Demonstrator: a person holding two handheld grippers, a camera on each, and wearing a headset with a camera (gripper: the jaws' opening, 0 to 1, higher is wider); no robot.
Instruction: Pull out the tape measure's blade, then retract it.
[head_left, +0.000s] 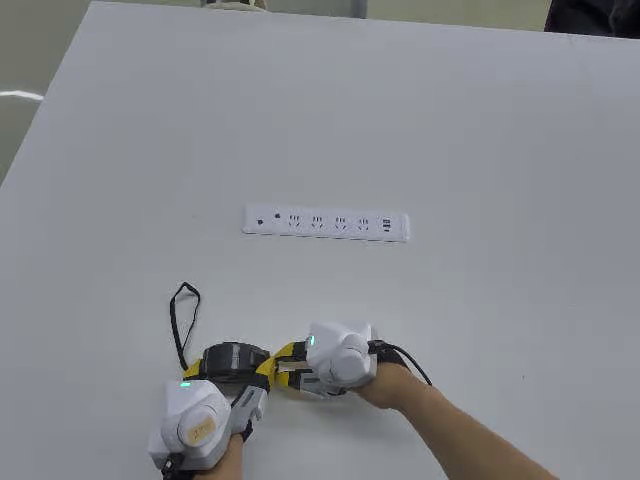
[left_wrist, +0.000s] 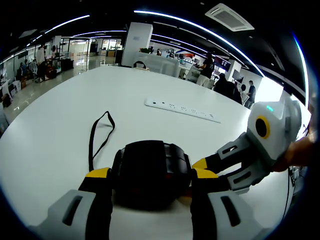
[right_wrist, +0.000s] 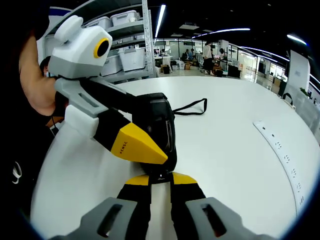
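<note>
Tape measure (left_wrist: 150, 157) sits on the white table (head_left: 420, 130), near my edge, strap (head_left: 180, 320) trailing off. My left gripper (left_wrist: 151, 175) clamps the black case on both sides. My right gripper (right_wrist: 161, 178) is pinched narrow on its front lip, blade hidden.

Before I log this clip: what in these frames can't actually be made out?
1. Blade tip: in the right gripper view, the right claw closes just under the tape measure. Its yellow tips hide whether it pinches the blade.
2. Blade length pulled out: in the head view, the spot between the claws is too small to read.
3. Case sides: in the left gripper view, the left claw clamps over them.
4. Power strip markings: too small in the head view.
</note>
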